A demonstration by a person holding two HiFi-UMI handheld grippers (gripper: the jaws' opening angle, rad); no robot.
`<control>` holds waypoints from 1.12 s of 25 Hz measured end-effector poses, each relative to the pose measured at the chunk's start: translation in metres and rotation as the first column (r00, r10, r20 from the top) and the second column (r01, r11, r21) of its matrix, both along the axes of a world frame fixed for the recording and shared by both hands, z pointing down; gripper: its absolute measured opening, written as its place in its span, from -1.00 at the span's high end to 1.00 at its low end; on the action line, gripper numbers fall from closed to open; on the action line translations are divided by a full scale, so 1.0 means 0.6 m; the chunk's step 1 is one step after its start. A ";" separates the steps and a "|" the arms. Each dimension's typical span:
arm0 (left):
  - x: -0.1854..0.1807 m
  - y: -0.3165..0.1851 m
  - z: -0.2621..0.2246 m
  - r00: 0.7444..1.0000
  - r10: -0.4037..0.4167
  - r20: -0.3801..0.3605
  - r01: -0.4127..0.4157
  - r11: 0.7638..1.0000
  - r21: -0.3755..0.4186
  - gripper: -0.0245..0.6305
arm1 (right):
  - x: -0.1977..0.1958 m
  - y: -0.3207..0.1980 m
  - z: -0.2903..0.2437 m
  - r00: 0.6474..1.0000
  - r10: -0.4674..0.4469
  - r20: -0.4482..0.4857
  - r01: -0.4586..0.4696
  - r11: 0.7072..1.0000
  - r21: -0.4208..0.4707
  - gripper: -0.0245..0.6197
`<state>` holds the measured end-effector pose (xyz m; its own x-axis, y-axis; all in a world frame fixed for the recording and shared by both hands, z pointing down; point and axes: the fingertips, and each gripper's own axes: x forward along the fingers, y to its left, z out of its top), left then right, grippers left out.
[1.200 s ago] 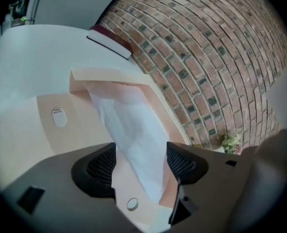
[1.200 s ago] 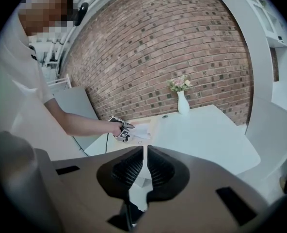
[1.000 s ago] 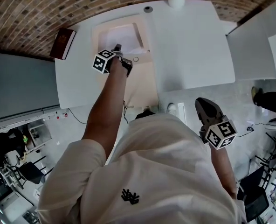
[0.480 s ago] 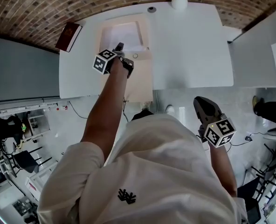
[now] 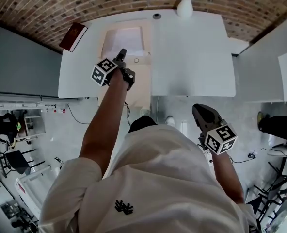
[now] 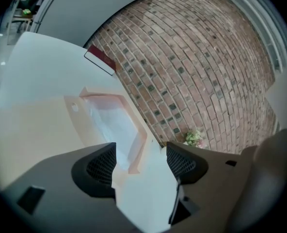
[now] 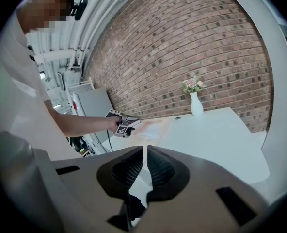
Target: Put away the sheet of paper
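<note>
Left hand-held gripper spread, arm outstretched toward the tray; right hand-held gripper pressed together, low.

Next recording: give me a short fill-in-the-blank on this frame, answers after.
1. The left gripper has its jaws ___.
2. The right gripper has its jaws ___, nothing between them.
3. The sheet of paper lies ___ the beige tray.
4. The white vase holds ___.
Missing words: open; shut; inside; flowers.
</note>
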<state>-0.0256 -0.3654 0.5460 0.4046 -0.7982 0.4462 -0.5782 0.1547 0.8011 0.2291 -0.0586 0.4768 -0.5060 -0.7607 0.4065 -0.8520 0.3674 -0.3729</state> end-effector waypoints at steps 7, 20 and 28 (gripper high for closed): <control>0.020 0.075 -0.064 0.995 0.097 0.008 -0.098 0.989 0.110 -0.01 | -0.003 0.010 0.006 0.999 -0.044 0.006 0.044 0.999 0.015 0.77; 0.057 0.236 -0.200 0.947 0.311 0.084 -0.321 0.883 0.343 0.81 | -0.016 0.002 -0.043 0.992 -0.125 0.004 0.124 0.989 0.074 0.80; 0.099 0.326 -0.231 0.848 0.506 0.157 -0.520 0.737 0.432 0.85 | -0.028 0.004 -0.064 0.988 -0.156 -0.021 0.157 0.983 0.091 0.82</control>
<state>0.0337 -0.1699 0.4072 0.8039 -0.5837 0.1147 -0.4884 -0.5376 0.6874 0.2121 -0.0562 0.4383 -0.6166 -0.7070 0.3464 -0.7861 0.5289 -0.3198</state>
